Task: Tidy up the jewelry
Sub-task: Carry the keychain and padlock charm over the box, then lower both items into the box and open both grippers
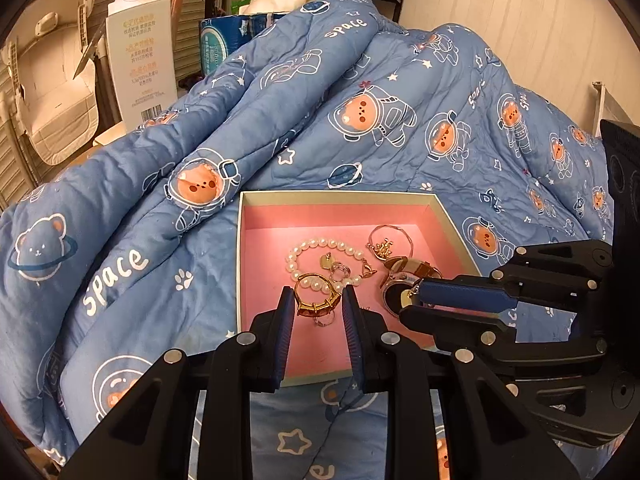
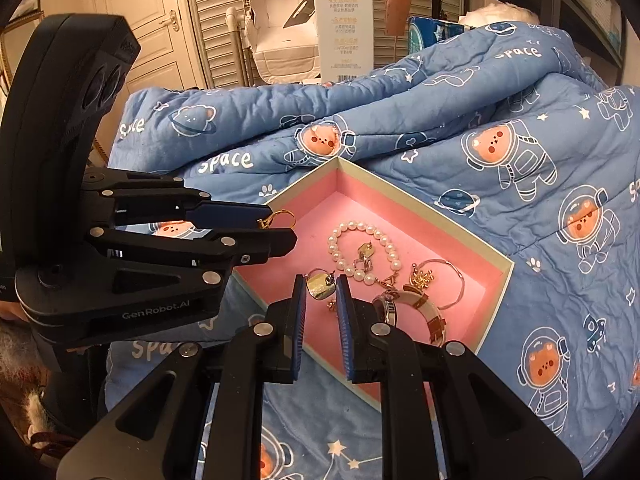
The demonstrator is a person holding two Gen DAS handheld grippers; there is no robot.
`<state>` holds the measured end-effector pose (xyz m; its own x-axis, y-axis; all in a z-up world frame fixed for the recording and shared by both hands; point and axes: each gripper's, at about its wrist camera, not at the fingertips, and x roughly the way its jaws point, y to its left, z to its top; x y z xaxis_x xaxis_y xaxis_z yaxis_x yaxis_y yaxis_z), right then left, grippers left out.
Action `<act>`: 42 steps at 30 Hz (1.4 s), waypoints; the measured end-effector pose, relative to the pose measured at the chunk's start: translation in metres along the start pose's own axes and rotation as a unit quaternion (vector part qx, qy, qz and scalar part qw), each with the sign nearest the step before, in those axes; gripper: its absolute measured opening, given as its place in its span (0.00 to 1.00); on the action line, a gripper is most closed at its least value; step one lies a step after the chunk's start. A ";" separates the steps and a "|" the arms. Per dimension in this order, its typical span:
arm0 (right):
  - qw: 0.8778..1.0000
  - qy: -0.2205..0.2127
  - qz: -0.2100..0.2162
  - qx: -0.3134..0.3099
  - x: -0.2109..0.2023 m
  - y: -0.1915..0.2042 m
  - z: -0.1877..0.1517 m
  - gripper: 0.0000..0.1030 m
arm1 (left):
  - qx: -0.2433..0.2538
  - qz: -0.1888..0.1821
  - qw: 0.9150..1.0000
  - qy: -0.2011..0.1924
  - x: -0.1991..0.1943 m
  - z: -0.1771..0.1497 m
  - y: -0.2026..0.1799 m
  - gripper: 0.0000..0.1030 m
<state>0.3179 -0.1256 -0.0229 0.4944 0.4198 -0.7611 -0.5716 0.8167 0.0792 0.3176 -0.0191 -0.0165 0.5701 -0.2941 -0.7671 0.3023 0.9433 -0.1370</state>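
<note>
The left gripper (image 1: 316,294) is clenched on a gold ring (image 1: 314,298), which sits between its blue fingers (image 1: 285,308) above the near part of the pink-lined box (image 1: 256,200). The right gripper (image 2: 322,286) is clenched on a gold earring (image 2: 320,286), pinched at its fingertips over the box's near edge. Just beyond both sets of fingers, inside the box, lie a pearl bracelet (image 1: 320,246), a thin bangle (image 2: 448,280), a small crown charm (image 2: 422,278) and a watch (image 2: 416,308), the watch just right of the right fingers. The box rests on a blue quilt (image 1: 120,208) on the bed.
</note>
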 end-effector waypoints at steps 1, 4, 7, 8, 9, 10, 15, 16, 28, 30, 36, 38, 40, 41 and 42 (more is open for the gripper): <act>1.000 0.002 -0.003 -0.002 0.002 -0.001 0.002 0.16 | -0.002 0.000 1.000 0.002 0.002 0.003 0.001 0.23; 1.000 0.009 -0.012 -0.005 0.010 -0.006 0.008 0.15 | -0.002 -0.001 1.000 0.007 0.007 0.009 0.004 0.23; 1.000 0.015 -0.016 0.002 0.017 -0.014 0.015 0.16 | 0.015 0.003 1.000 0.016 0.013 0.010 0.001 0.23; 1.000 0.017 -0.017 0.008 0.020 -0.018 0.017 0.16 | 0.018 0.003 1.000 0.021 0.015 0.010 -0.001 0.23; 0.999 0.020 -0.020 0.015 0.024 -0.022 0.020 0.16 | 0.022 0.003 0.999 0.026 0.018 0.010 -0.002 0.23; 0.999 0.025 -0.020 0.025 0.027 -0.027 0.022 0.15 | 0.024 0.008 0.999 0.030 0.021 0.009 -0.002 0.23; 0.996 0.040 -0.022 0.081 0.045 -0.054 0.030 0.15 | 0.020 0.009 0.999 0.041 0.032 0.012 -0.002 0.23; 0.994 0.044 -0.021 0.093 0.048 -0.059 0.031 0.15 | 0.021 0.009 0.999 0.041 0.033 0.014 -0.002 0.23; 0.984 0.087 -0.019 0.157 0.082 -0.090 0.039 0.15 | 0.032 0.012 0.998 0.058 0.049 0.021 -0.007 0.23; 0.982 0.092 -0.019 0.163 0.086 -0.093 0.039 0.15 | 0.035 0.013 0.997 0.063 0.053 0.022 -0.008 0.23; 0.980 0.102 -0.020 0.170 0.095 -0.097 0.040 0.15 | 0.030 0.018 0.997 0.072 0.063 0.027 -0.008 0.23; 0.980 0.106 -0.023 0.169 0.098 -0.096 0.041 0.15 | 0.030 0.020 0.997 0.075 0.066 0.027 -0.008 0.23; 0.979 0.109 -0.025 0.170 0.101 -0.097 0.042 0.15 | 0.032 0.020 0.996 0.076 0.067 0.027 -0.008 0.23; 0.979 0.110 -0.026 0.170 0.102 -0.097 0.042 0.15 | 0.032 0.021 0.996 0.077 0.068 0.027 -0.008 0.23; 0.979 0.111 -0.027 0.170 0.103 -0.096 0.043 0.15 | 0.032 0.021 0.996 0.078 0.069 0.027 -0.009 0.23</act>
<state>0.4518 -0.1437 -0.0812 0.3419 0.3072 -0.8881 -0.2786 0.9357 0.2164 0.3745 -0.0515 -0.0512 0.4594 -0.2223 -0.8599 0.3319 0.9410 -0.0660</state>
